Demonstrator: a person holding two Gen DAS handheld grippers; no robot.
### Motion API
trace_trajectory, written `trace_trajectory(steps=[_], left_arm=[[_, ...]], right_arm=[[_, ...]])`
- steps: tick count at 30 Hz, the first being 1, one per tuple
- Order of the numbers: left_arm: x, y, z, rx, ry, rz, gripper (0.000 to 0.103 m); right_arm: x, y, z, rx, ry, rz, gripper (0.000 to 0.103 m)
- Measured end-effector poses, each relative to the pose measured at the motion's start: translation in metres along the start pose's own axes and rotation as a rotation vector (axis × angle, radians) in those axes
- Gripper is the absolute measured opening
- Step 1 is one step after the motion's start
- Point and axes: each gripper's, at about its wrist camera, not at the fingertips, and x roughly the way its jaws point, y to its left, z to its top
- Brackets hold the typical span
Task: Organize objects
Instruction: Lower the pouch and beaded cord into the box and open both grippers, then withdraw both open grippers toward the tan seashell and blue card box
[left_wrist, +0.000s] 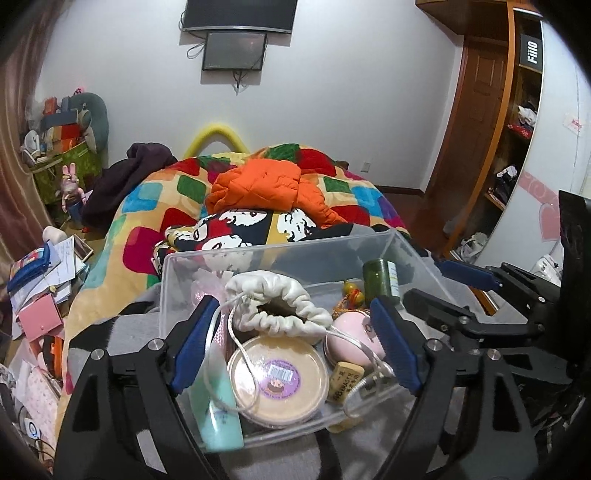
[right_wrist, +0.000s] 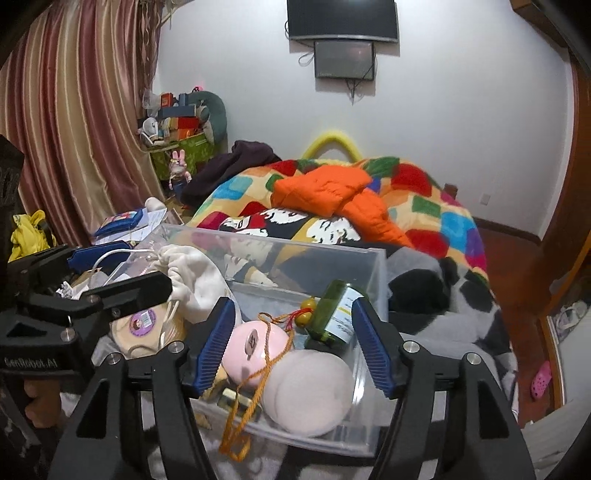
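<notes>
A clear plastic bin (left_wrist: 280, 244) (right_wrist: 382, 291) sits on the bed. Inside lie a white drawstring pouch (left_wrist: 280, 295) (right_wrist: 199, 273), a round tan tub (left_wrist: 277, 380) with a purple label, a teal tube (left_wrist: 218, 417), a pink compact (left_wrist: 351, 338) (right_wrist: 255, 345), a cork (left_wrist: 345, 376), a green bottle (left_wrist: 382, 275) (right_wrist: 334, 314), an orange cord (right_wrist: 255, 398) with a gourd charm, and a pale puff (right_wrist: 310, 391). My left gripper (left_wrist: 291, 302) (right_wrist: 125, 267) hovers open over the pouch and tub. My right gripper (right_wrist: 291, 302) (left_wrist: 443, 288) stands open above the compact and bottle. Neither holds anything.
The bin rests on grey fabric (left_wrist: 295, 458) beside a bright patchwork quilt (left_wrist: 155, 199) and an orange jacket (left_wrist: 266, 184). Papers, boxes and a blue case (left_wrist: 33, 266) clutter the floor at left. Wooden shelves (left_wrist: 517, 122) stand at right, striped curtains (right_wrist: 74, 122) at left.
</notes>
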Motion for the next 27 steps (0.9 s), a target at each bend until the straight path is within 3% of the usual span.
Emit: trace_trajectory(steps=[16, 27], left_arm=[[-0.039, -0.013, -0.037, 0.087, -0.026, 0.062, 0.093], [-0.032, -0.026, -0.071, 0.079, 0.059, 0.028, 0.093]], right_arm=[[-0.061, -0.029, -0.031, 0.065, -0.055, -0.045, 0.068], [-0.069, -0.038, -0.077, 0.121, 0.024, -0.069, 0.068]])
